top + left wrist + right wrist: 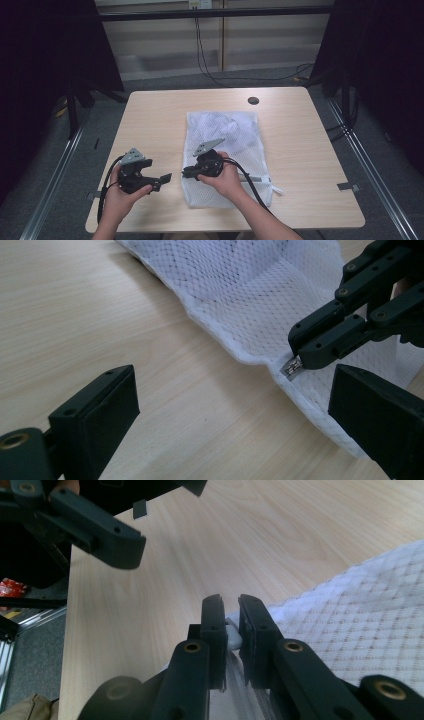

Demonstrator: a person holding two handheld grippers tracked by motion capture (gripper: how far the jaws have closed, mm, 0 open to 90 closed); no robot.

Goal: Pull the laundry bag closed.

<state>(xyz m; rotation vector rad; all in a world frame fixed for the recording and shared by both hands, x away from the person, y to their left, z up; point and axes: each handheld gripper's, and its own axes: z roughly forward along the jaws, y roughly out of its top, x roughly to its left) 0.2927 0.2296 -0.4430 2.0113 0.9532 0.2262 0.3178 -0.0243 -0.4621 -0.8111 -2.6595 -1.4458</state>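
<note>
One metal zipper pull (292,367) on the white mesh laundry bag (225,145), lying mid-surface (150,110), is pinched by the right gripper (227,617); left gripper (162,180) waits spread. Next, I'd guess: slide the zipper.

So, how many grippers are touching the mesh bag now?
1. The right gripper pinches the zipper pull at the left edge of the mesh bag. The left gripper, open, is beside the bag, apart.
</note>
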